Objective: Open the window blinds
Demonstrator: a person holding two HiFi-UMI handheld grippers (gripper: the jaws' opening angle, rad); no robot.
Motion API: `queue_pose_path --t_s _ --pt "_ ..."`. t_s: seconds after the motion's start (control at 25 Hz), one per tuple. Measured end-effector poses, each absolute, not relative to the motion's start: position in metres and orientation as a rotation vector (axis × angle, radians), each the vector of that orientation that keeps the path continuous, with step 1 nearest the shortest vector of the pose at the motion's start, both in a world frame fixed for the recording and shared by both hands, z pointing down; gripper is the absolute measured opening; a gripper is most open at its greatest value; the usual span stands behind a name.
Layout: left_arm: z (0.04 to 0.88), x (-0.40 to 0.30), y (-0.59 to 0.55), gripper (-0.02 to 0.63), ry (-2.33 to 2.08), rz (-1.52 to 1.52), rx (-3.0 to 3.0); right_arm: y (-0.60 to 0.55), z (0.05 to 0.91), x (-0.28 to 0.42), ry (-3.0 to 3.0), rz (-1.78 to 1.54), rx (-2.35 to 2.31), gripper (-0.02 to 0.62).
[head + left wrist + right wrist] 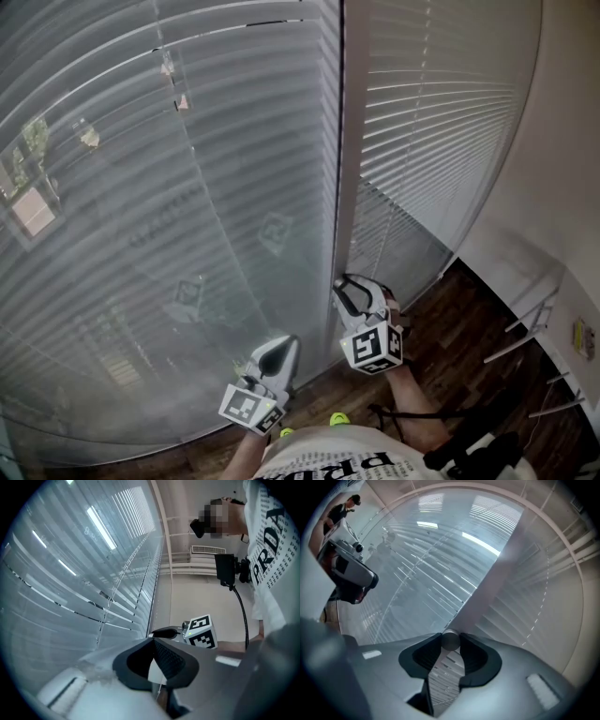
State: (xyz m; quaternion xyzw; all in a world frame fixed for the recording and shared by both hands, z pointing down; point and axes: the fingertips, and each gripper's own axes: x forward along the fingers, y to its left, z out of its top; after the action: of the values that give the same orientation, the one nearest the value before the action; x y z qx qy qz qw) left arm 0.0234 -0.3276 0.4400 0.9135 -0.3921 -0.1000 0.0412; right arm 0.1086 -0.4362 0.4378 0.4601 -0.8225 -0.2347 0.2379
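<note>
On my right gripper (450,644) the jaws are clamped on the round grey end of the wand (450,639). I see it end-on, with a pad pressing on it from 9 o'clock and another from 3 o'clock. Behind the jaws, slats show through the gap.

From there a pale post (497,578) runs up towards 1 o'clock. The blinds (426,564) spread from 9 to 12 o'clock, with more slats at 3 o'clock.

On my left gripper (153,640) the jaw tips meet, so it is closed. A thin pale string (161,686) hangs in the gap behind the tips, but I cannot tell whether it is pinched. Past those tips, at 2 o'clock, sits the marker cube (201,631) of the right gripper. Slats fill that view from 8 to 12 o'clock, and a printed shirt (272,550) is at 2 o'clock.

From the head view, the right gripper is at 5 o'clock, hard against the foot of the post. The left gripper is at 7 o'clock from it, close by but not touching, and points at the slats. The blinds cover the window on both sides of the post. The slats from 8 to 12 o'clock lie nearly flat and closed, while bright lines show between those at 1 to 2 o'clock. Dark wood floor (469,323) lies at 4 o'clock.
</note>
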Motion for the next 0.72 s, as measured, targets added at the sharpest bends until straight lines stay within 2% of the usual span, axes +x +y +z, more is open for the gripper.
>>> queue_pose_path --t_s 0.4,0.72 --pt "0.4399 0.0241 -0.3278 -0.008 -1.197 -0.305 2.800 -0.4364 0.4371 0.1100 -2.334 -0.530 1.298 0.130" --pt "0.4405 0.0239 -0.3279 -0.008 -1.194 -0.302 2.800 -0.4389 0.4366 0.1142 -2.507 -0.269 1.362 0.130"
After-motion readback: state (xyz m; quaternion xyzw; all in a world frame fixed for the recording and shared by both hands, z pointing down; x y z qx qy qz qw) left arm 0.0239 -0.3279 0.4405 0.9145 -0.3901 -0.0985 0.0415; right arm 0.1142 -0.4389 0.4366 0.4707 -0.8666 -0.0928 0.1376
